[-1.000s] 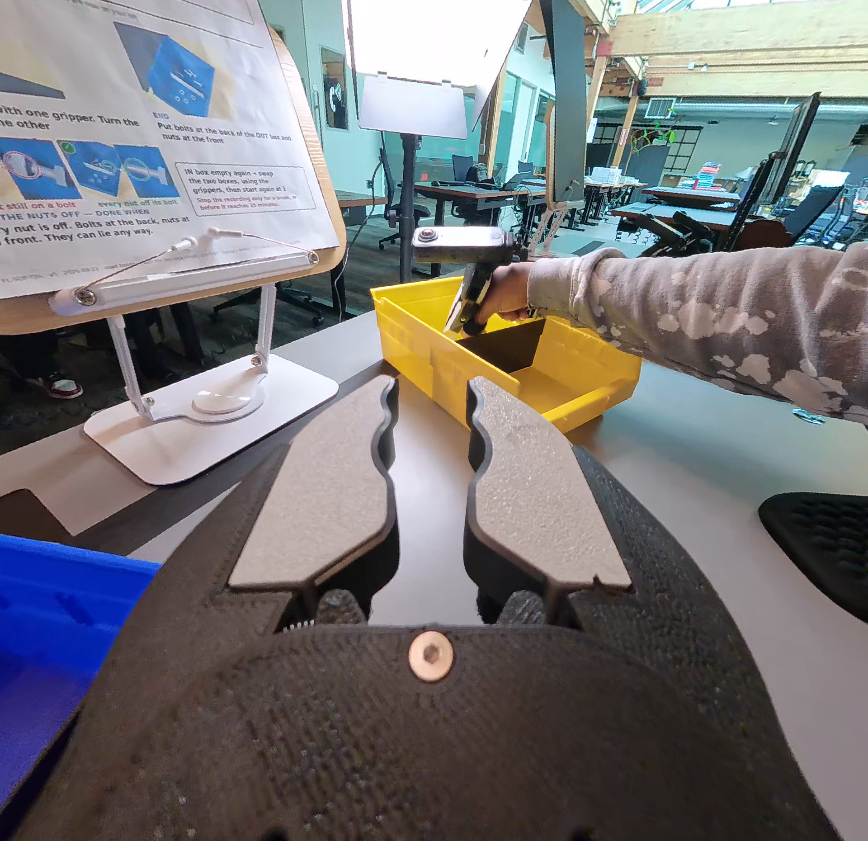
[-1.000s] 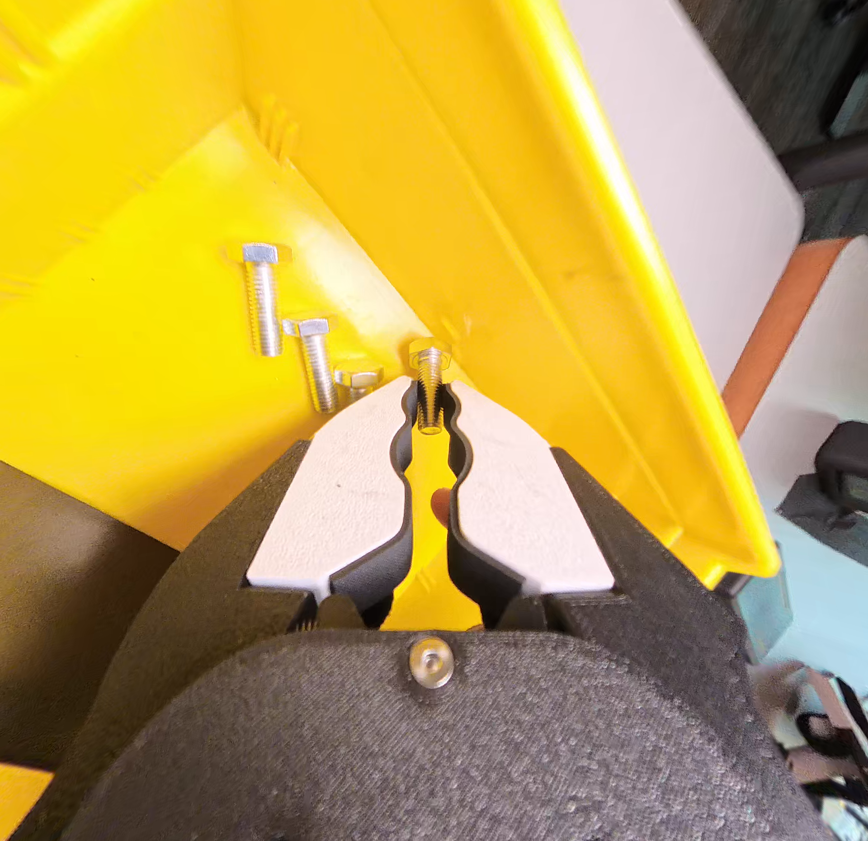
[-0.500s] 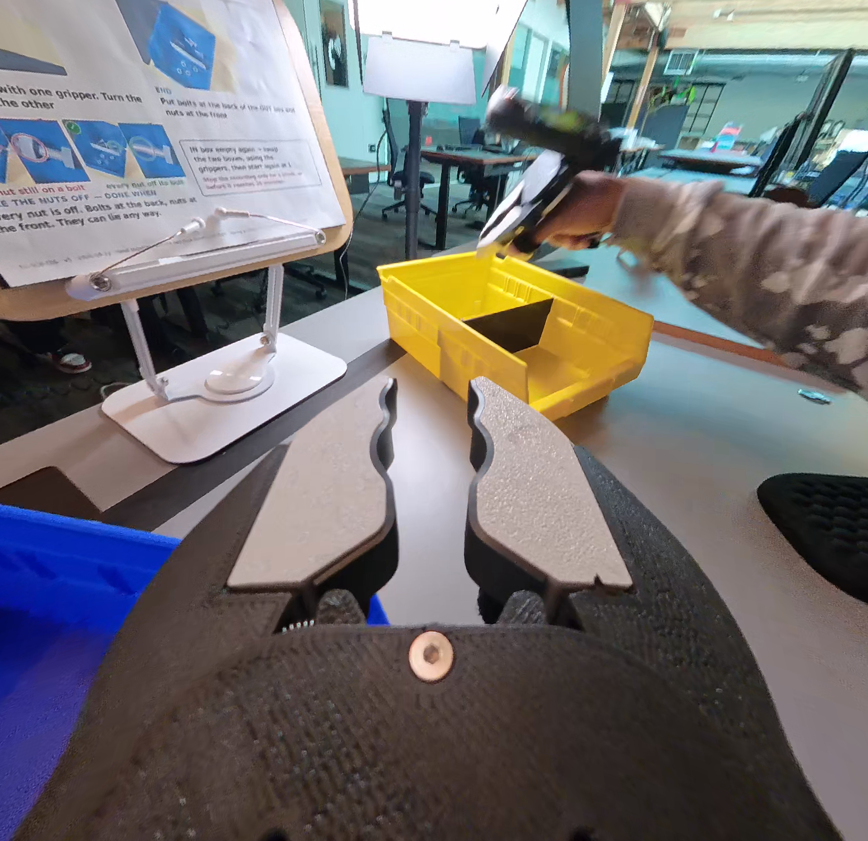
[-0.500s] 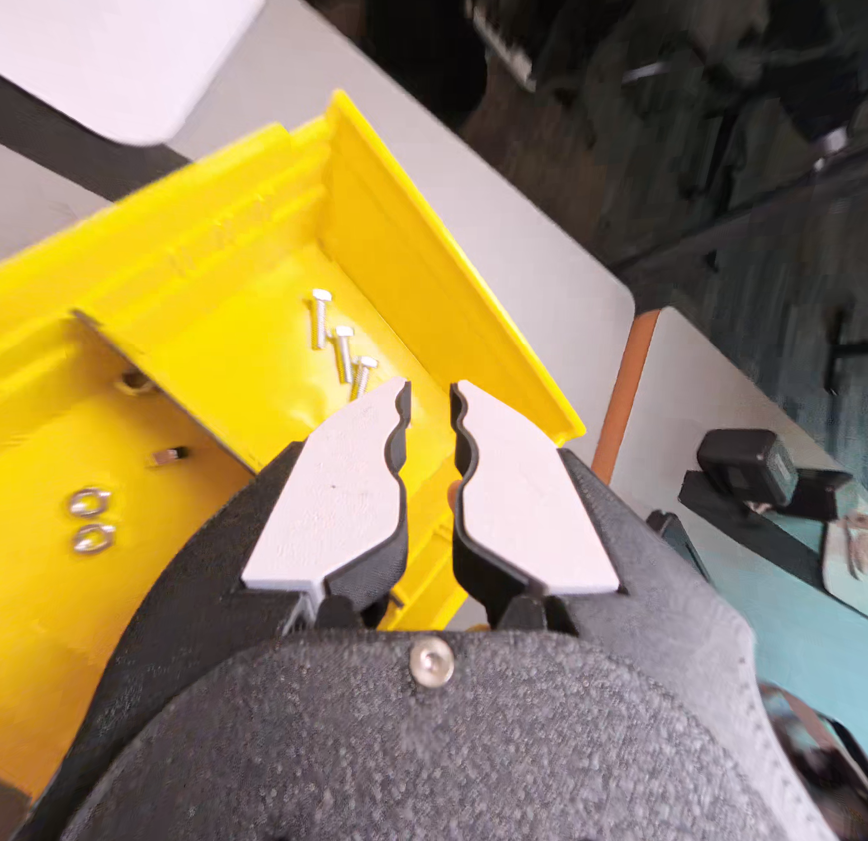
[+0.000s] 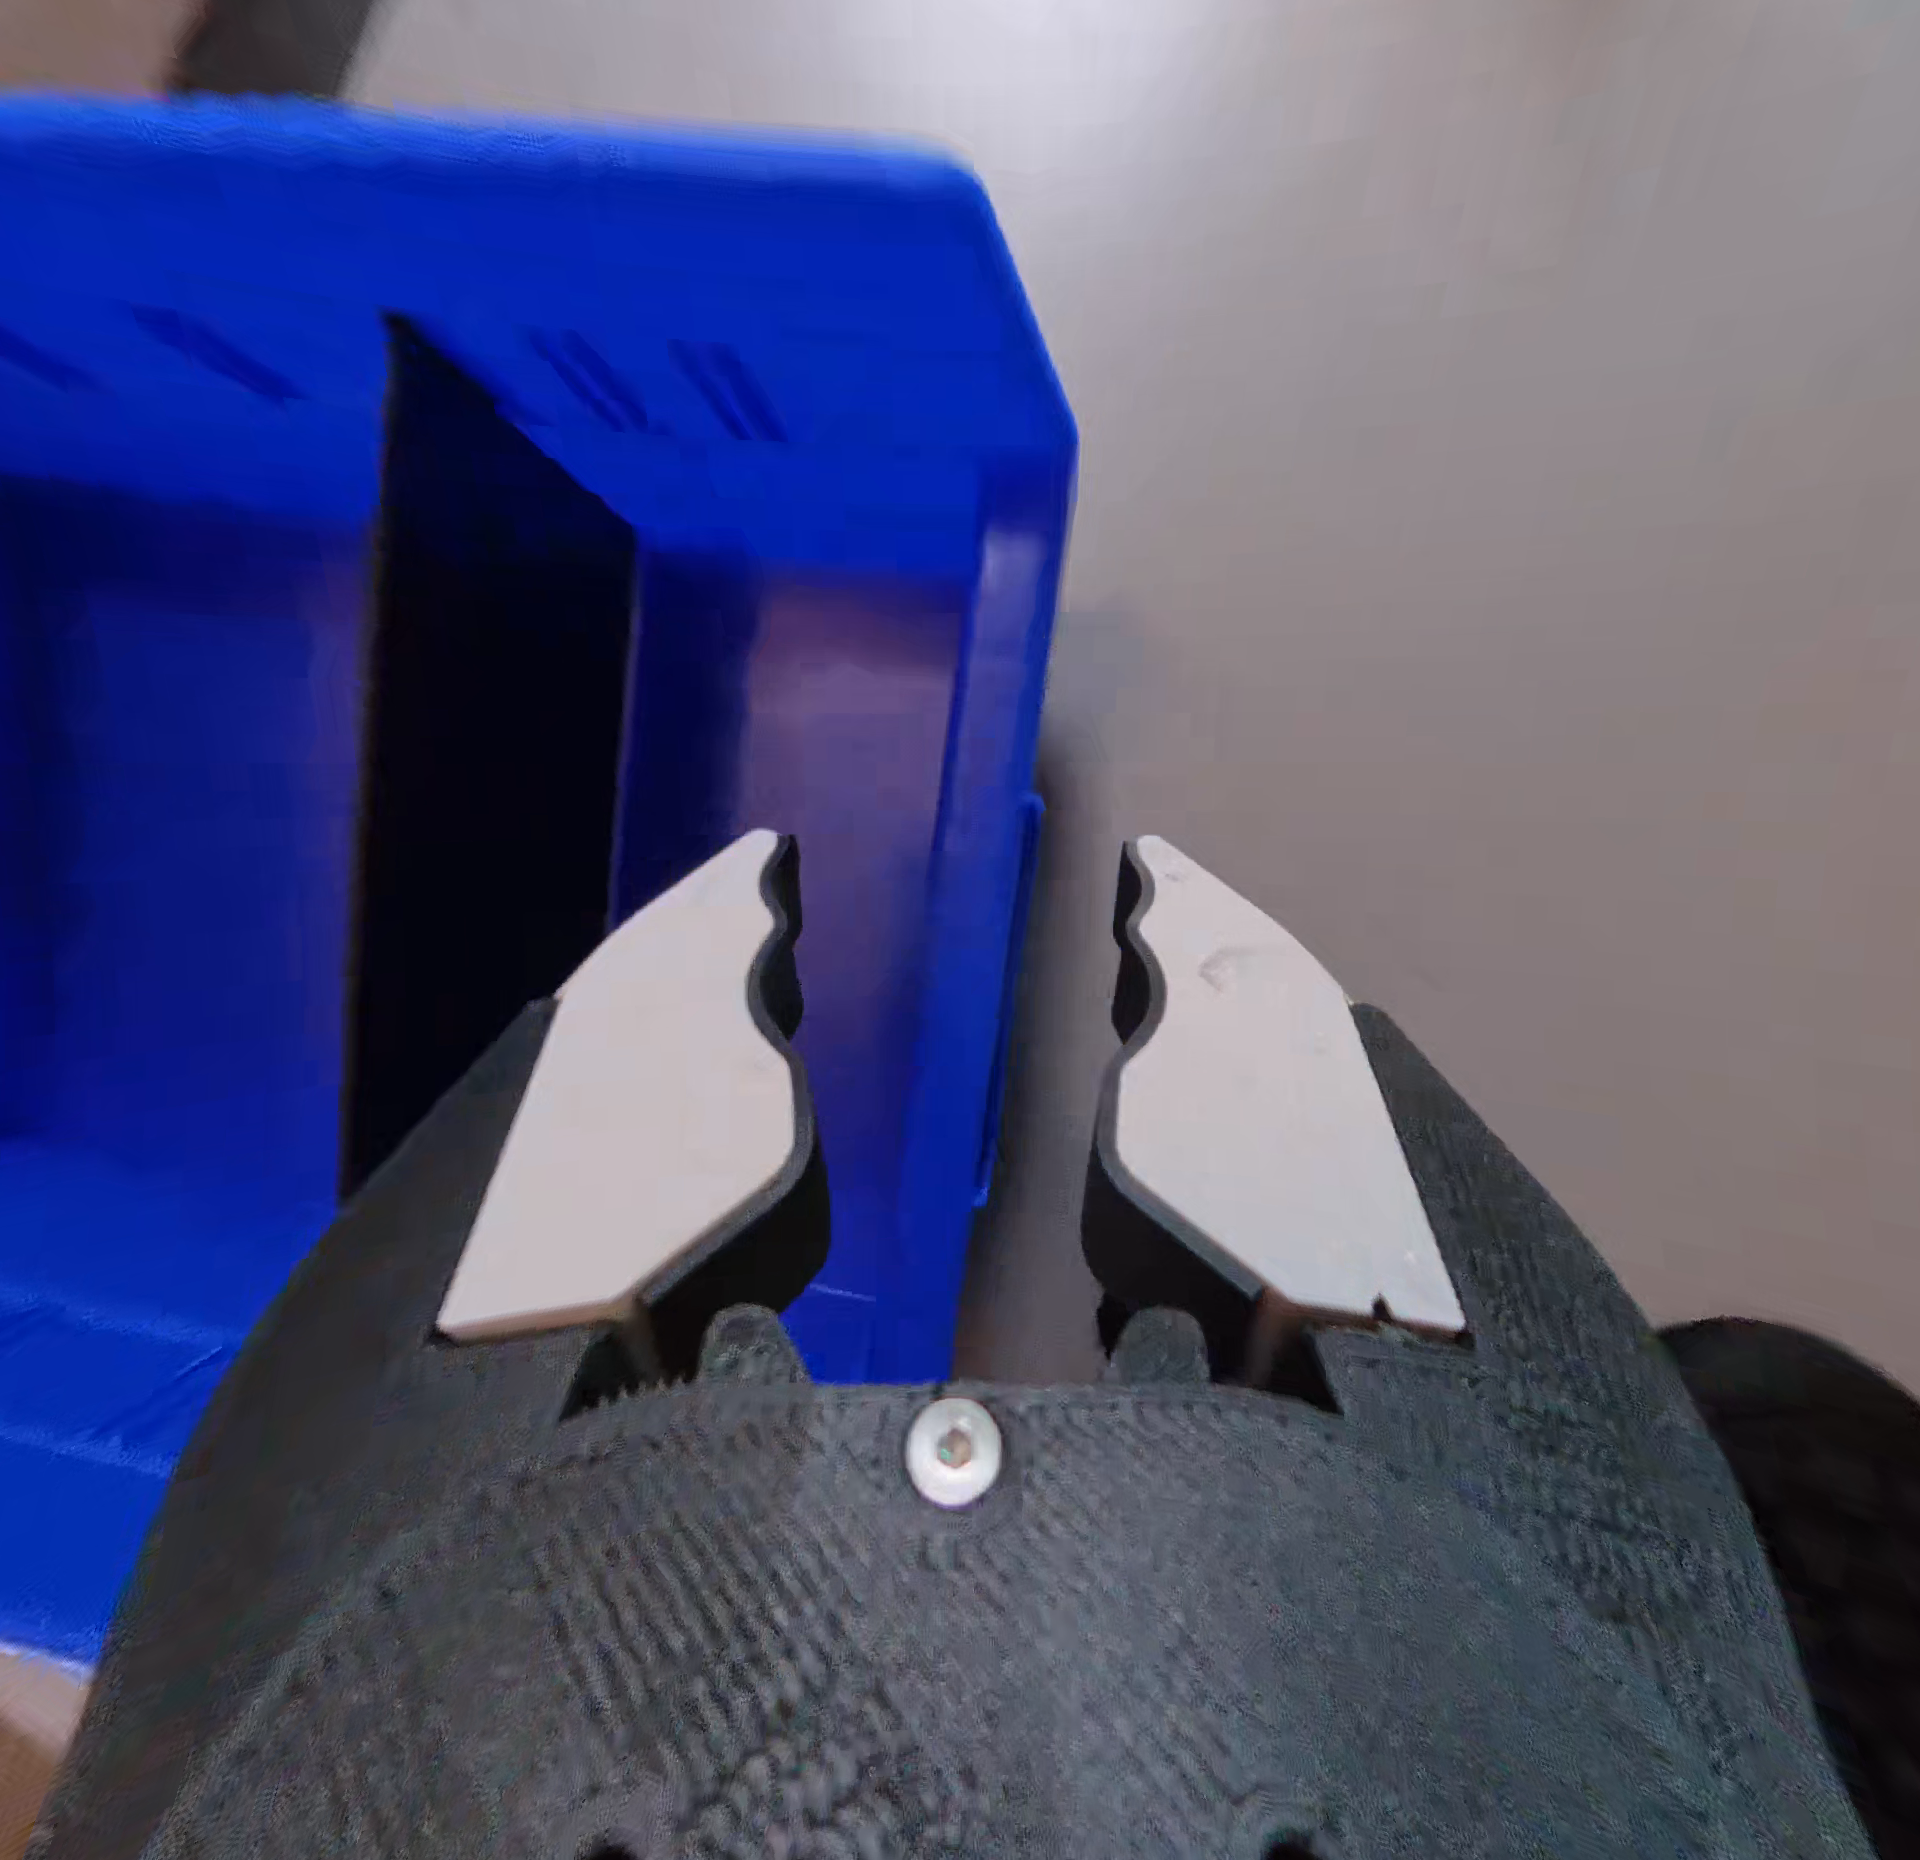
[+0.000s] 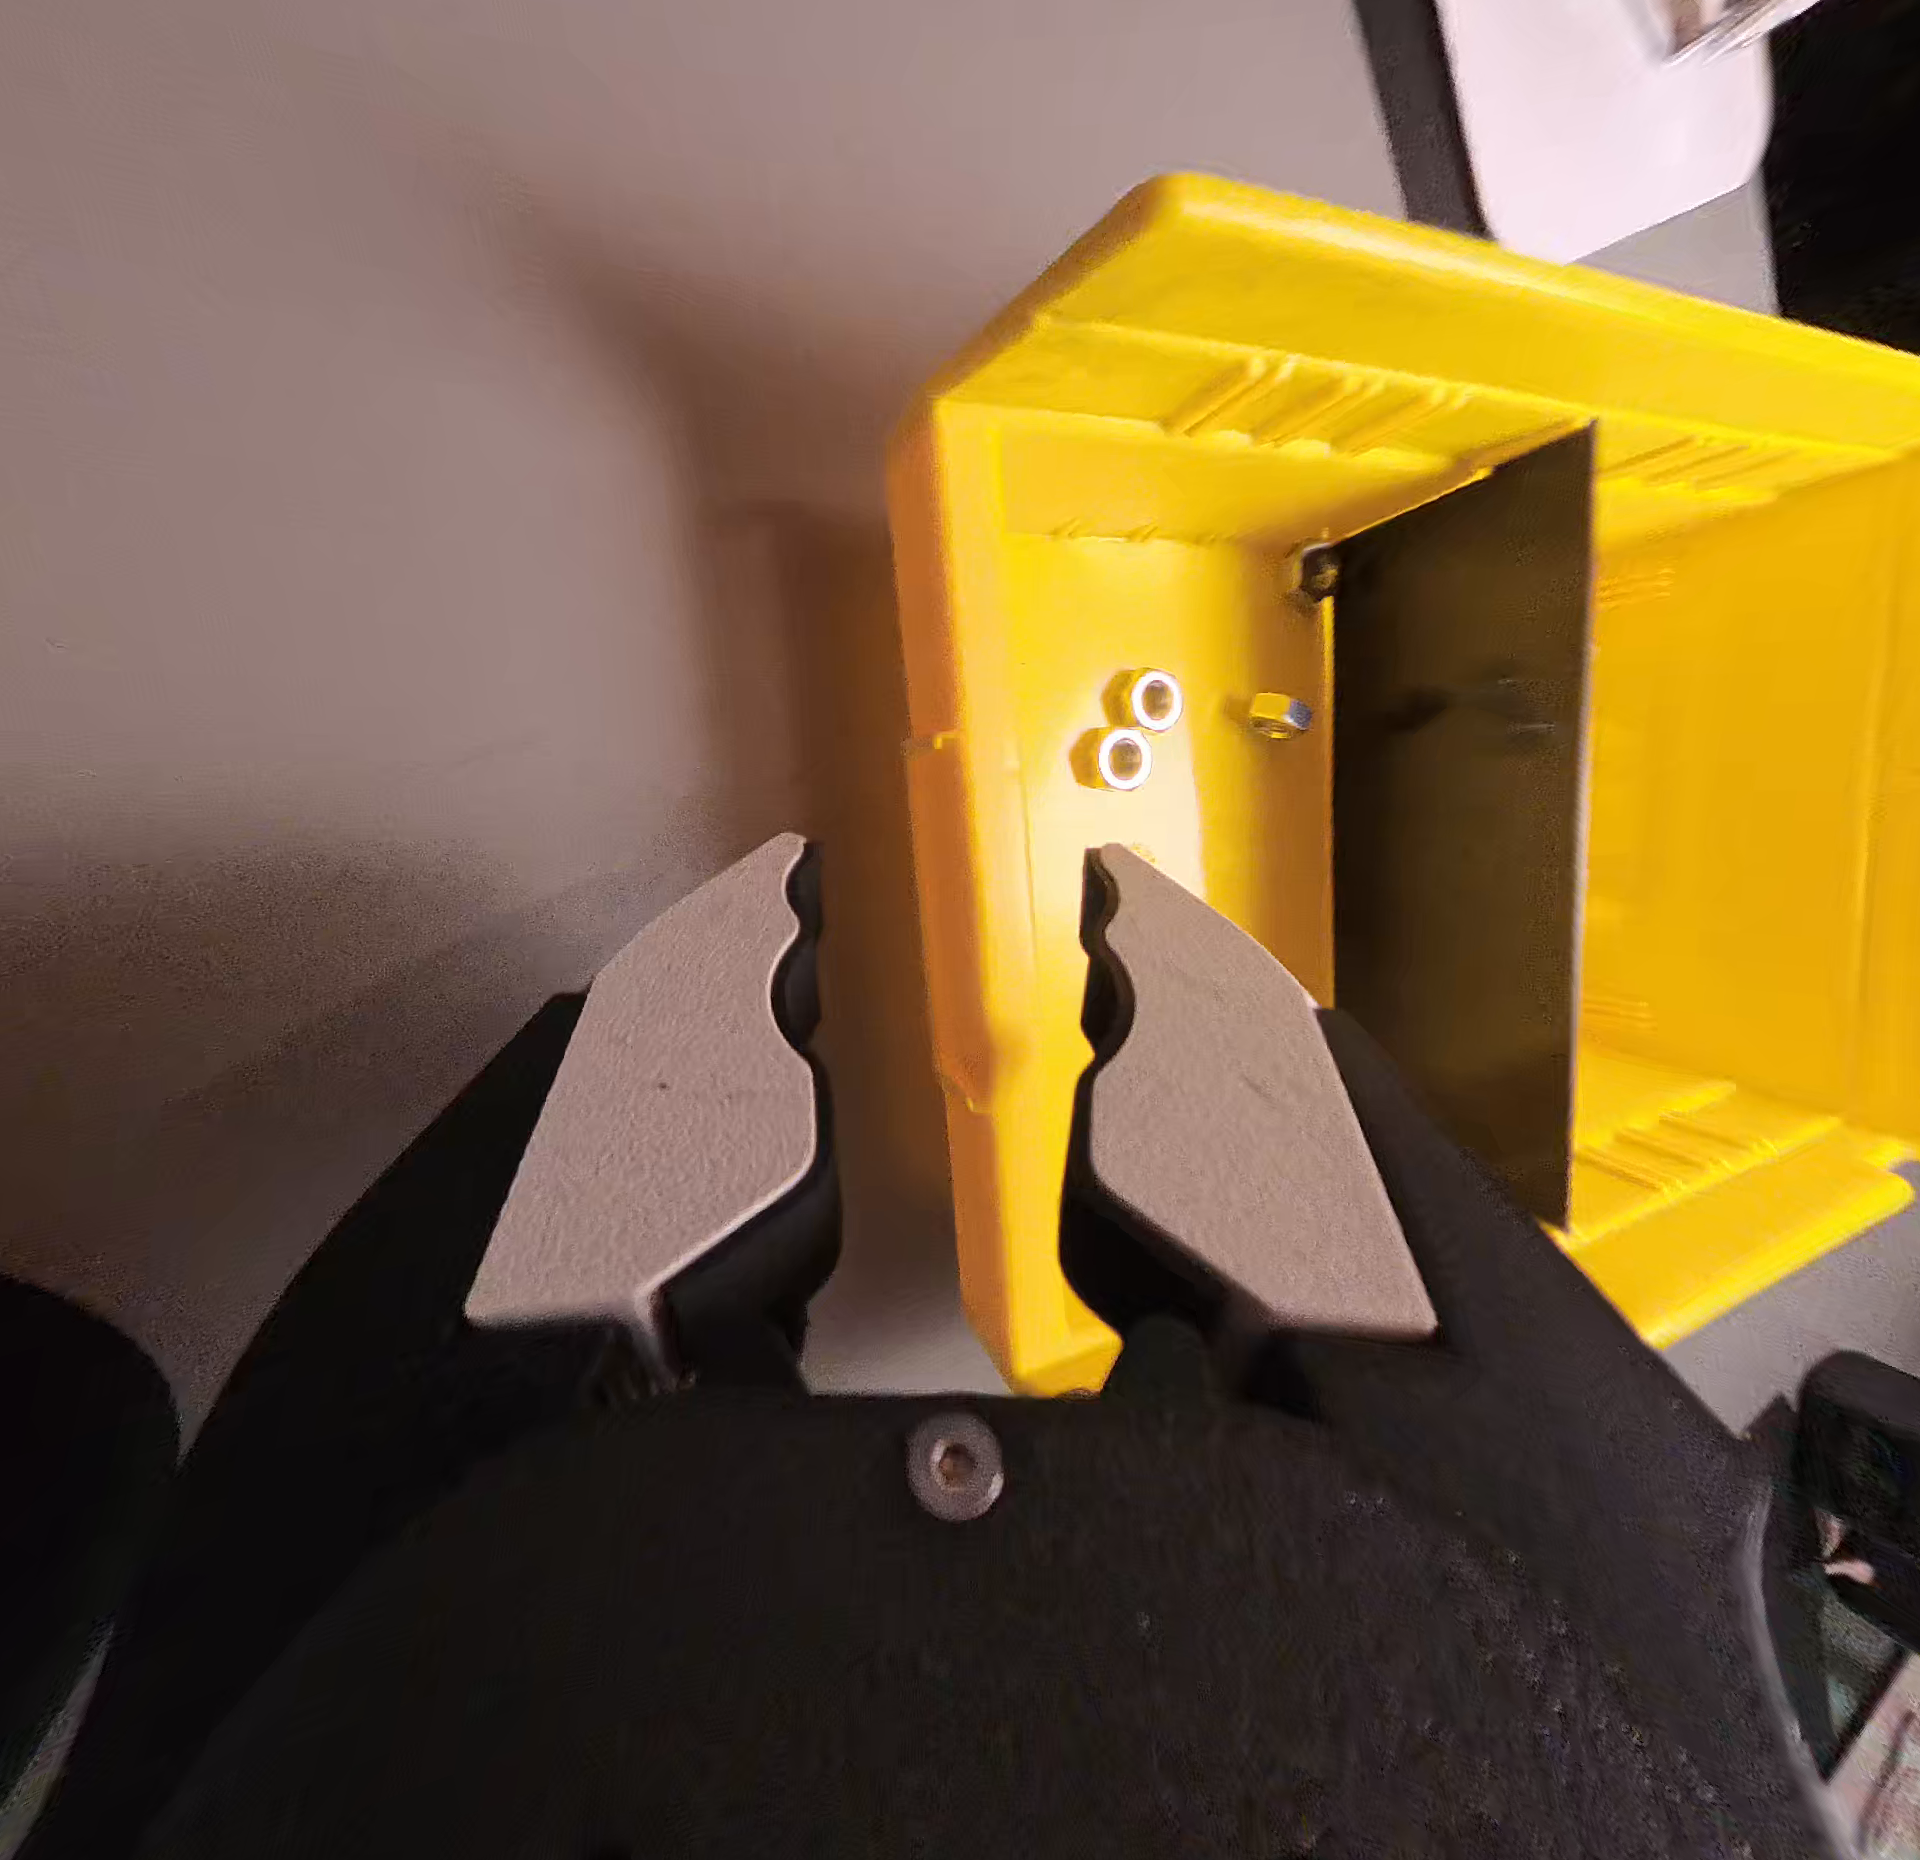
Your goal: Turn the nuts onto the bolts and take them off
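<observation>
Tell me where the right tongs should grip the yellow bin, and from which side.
Grip the near end wall of the yellow bin, coming from above. The open right tongs already straddle it: the left finger is outside over the table, the right inside. The wall is thin and upright, and the nuts lie beyond the tips.

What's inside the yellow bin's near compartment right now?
Four nuts lie in the yellow bin, one tucked against the dark divider. The right gripper covers part of the floor; the far compartment is mostly hidden.
</observation>
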A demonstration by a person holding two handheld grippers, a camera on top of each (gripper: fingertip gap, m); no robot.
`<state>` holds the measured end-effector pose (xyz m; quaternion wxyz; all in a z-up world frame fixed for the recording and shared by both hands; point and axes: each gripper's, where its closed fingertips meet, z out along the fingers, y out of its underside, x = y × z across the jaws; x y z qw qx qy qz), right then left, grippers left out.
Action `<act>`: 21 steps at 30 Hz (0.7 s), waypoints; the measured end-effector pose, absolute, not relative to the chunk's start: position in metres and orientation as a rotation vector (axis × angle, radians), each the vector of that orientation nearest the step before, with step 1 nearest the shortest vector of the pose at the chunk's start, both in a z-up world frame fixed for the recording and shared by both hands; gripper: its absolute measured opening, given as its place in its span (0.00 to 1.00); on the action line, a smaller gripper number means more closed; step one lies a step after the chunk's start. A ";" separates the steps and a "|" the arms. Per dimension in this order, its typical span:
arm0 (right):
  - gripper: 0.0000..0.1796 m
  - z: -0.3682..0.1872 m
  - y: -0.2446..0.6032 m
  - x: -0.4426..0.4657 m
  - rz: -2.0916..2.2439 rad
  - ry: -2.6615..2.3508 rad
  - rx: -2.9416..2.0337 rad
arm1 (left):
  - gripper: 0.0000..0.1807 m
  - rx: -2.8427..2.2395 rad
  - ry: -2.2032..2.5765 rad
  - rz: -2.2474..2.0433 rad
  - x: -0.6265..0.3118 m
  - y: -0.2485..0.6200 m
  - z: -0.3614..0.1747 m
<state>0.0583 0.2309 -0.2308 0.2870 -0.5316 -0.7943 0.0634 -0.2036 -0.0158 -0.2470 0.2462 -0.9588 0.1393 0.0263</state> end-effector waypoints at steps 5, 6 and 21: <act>0.16 -0.272 0.242 0.029 0.000 -2.211 -1.360 | 0.16 -2.732 0.610 0.341 -0.211 -0.017 -0.289; 0.16 -0.272 0.240 0.027 -0.014 -2.217 -1.335 | 0.16 -2.703 0.638 0.369 -0.209 -0.011 -0.289; 0.18 -0.252 0.105 0.088 0.206 -2.139 -1.075 | 0.17 -2.405 1.128 0.383 -0.091 0.054 -0.284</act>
